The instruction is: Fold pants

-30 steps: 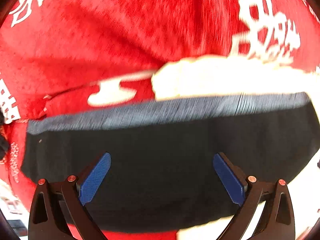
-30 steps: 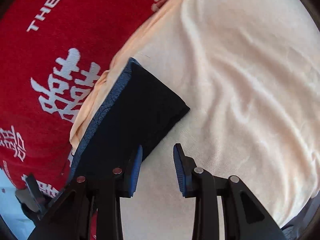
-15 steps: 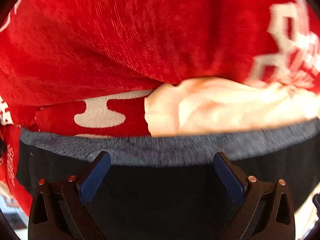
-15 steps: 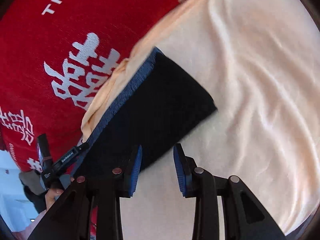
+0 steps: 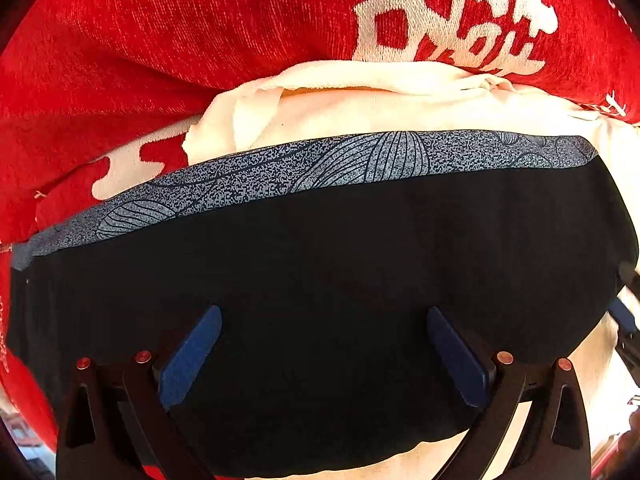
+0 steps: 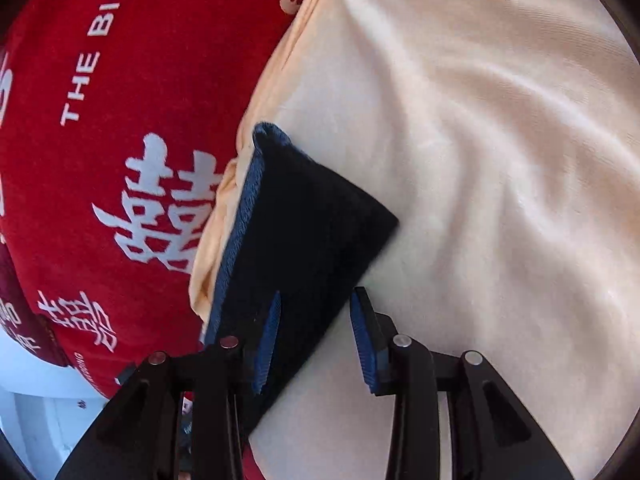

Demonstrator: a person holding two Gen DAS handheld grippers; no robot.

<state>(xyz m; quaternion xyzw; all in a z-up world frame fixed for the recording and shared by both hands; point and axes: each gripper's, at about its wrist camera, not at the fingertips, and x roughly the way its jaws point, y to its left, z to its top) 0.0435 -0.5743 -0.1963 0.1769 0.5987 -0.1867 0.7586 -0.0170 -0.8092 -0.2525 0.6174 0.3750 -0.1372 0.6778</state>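
On cream cloth (image 6: pixel 480 140) over a red blanket (image 5: pixel 160 40) lie the folded dark pants (image 5: pixel 320 280). Left claw (image 5: pixel 324 354) gapes wide above them; right claw (image 6: pixel 316 336) part-open, straddling their edge. Soft, limp, light: grip a folded edge.

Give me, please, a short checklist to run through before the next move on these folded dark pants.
1. Left gripper open: ok, jaws spread wide over the dark pants.
2. Right gripper open: ok, a gap shows between its pads, nothing pinched.
3. Pants folded compact: ok, a neat dark rectangle with the patterned waistband along one edge.
4. Pants resting on the cream cloth: ok, though near its edge beside the red blanket.
5. Layers aligned underneath: cannot tell, lower layers hidden.
6. Right gripper centred on pants: not ok, it straddles their near edge.
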